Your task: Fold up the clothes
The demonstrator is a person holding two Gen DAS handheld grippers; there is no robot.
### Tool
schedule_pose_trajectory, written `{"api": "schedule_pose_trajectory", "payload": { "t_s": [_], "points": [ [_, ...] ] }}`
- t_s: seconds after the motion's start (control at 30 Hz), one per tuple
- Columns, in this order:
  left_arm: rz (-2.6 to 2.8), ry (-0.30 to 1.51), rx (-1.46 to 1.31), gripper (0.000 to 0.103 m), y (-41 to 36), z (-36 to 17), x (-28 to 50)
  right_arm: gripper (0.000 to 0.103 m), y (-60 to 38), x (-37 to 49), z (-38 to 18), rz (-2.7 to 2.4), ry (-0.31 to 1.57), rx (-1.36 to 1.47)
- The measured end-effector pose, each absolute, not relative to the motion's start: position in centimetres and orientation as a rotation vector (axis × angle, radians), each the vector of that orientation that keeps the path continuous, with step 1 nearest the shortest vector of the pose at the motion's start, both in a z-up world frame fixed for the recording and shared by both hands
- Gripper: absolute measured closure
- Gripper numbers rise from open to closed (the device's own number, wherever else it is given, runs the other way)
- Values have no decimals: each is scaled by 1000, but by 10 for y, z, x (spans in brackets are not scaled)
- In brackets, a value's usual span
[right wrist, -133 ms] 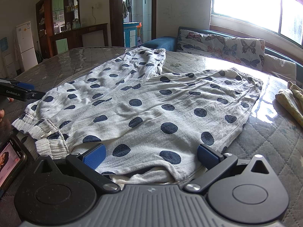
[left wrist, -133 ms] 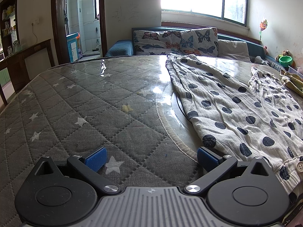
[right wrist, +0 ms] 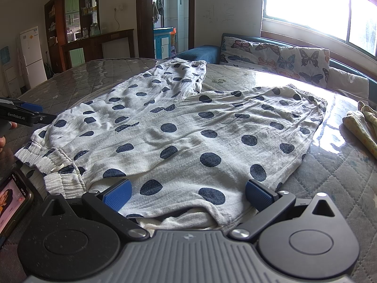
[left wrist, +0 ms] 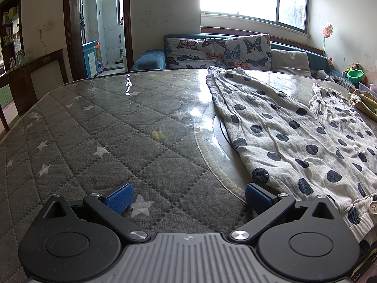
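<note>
White trousers with dark blue dots (right wrist: 188, 132) lie spread flat on the grey quilted table (right wrist: 341, 179), waistband near me, two legs reaching away. In the left wrist view they (left wrist: 294, 136) lie to the right. My right gripper (right wrist: 188, 194) is open, its blue pads either side of the near hem, holding nothing. My left gripper (left wrist: 187, 197) is open and empty over bare quilted surface (left wrist: 94, 141), just left of the trousers' edge. It also shows at the left edge of the right wrist view (right wrist: 26, 113).
A phone (right wrist: 11, 198) lies at the table's near left corner. Yellowish cloth (right wrist: 360, 127) lies at the right; it also shows in the left wrist view (left wrist: 362, 103). A sofa with butterfly cushions (left wrist: 216, 52) stands beyond the table. A round glass turntable (left wrist: 212, 127) lies under the trousers.
</note>
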State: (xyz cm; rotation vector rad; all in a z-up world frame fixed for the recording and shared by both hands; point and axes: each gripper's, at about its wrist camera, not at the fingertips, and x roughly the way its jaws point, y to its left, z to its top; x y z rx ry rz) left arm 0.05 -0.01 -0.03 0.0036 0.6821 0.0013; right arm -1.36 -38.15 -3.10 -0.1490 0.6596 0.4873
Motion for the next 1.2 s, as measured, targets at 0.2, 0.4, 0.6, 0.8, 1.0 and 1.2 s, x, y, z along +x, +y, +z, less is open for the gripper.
{"api": "schedule_pose_trajectory", "payload": {
  "t_s": [0.2,0.4,0.6,0.8,1.0,1.2],
  "points": [
    [2,682,6,0,1,-1,3,0,-381,-14,-31,488,661,-148],
    [3,683,8,0,-1,-1,1,0,-381,-14,-31,488,660,-149],
    [3,684,8,0,-1,-1,2,0,-381,-14,-31,487,659,-149],
    [2,684,6,0,-1,-1,2,0,-381,-15,-32,487,659,-151],
    [1,684,4,0,-2,-2,4,0,-381,-14,-31,486,658,-153],
    [1,683,3,0,-1,-2,2,0,-381,-14,-31,486,658,-152]
  ]
}}
